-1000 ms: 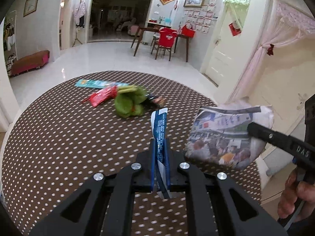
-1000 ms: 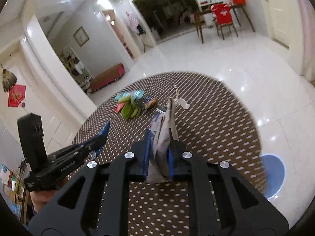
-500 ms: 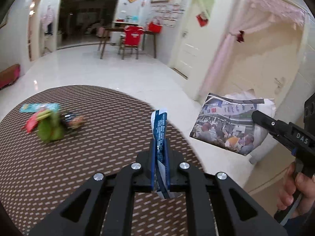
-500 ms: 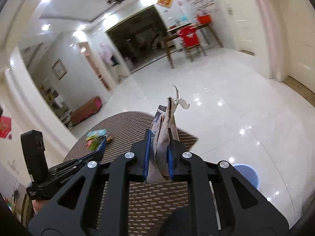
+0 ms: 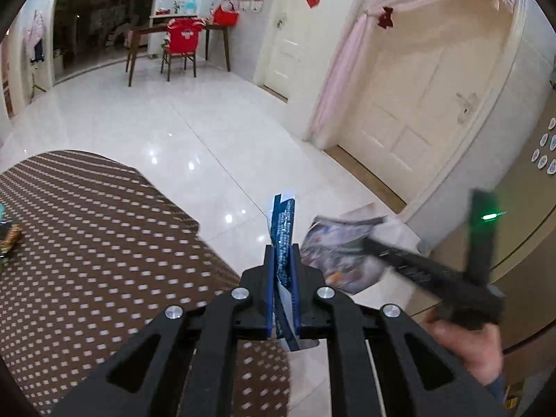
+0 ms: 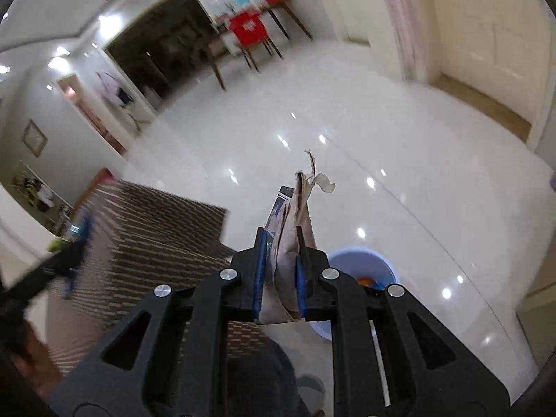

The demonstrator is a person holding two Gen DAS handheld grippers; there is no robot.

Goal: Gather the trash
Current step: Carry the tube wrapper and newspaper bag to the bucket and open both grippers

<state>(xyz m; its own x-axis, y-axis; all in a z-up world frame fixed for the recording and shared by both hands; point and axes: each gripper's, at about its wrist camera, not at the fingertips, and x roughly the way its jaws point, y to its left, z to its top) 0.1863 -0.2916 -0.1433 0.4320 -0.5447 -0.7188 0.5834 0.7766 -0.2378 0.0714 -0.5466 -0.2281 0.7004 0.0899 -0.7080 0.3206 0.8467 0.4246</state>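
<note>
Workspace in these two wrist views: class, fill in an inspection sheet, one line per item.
Surface: brown dotted tablecloth, glossy white floor beyond.
Job's things: blue wrapper; crumpled newspaper; blue bin on the floor below, something orange inside.
Clutter: blurred wrappers at the table's far edge.
Grippers: left gripper shut on the blue wrapper; right gripper shut on the crumpled newspaper.
Cables: nothing seen.
Surroundings: red chair, white door, pink curtain.

Left gripper: jaws clamped, angled downward. Right gripper: jaws pinched nearly together, angled downward, gripped by hand.
</note>
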